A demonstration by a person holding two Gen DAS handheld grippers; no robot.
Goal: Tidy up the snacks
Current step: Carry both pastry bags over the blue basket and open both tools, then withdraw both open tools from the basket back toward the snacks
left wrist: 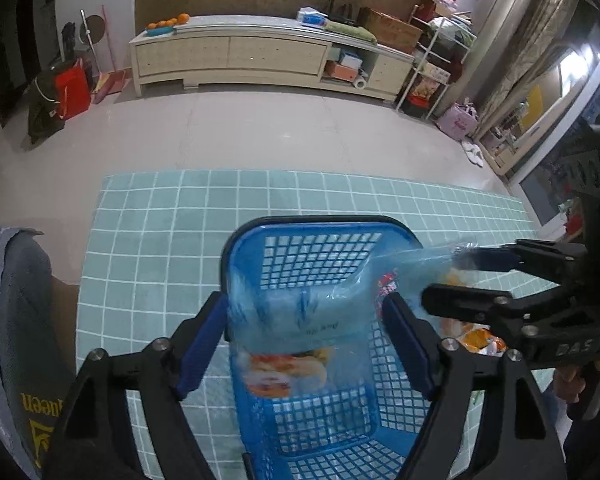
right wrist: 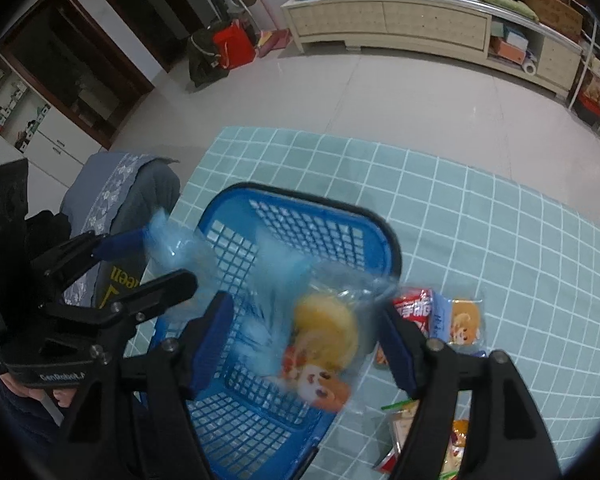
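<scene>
A blue mesh basket [left wrist: 320,222] [right wrist: 300,198] stands on the teal checked tablecloth [left wrist: 160,240]. Over it hangs a clear bluish snack bag [left wrist: 300,320] [right wrist: 324,332] with a yellow bun and cartoon print inside; it is blurred. The bag lies between the wide-apart fingers of my left gripper [left wrist: 306,336] [right wrist: 166,258]. One twisted end reaches the spread fingers of my right gripper [left wrist: 448,278] [right wrist: 306,340]. Neither pair of pads visibly presses on the bag. Both grippers point down over the basket.
More snack packets [right wrist: 464,320] [left wrist: 480,338] lie on the cloth just right of the basket, among them a red one [right wrist: 416,308]. A chair with a grey cover [left wrist: 16,300] [right wrist: 116,192] stands at the table's left edge. Beyond the table is bare floor and a long cabinet [left wrist: 236,56].
</scene>
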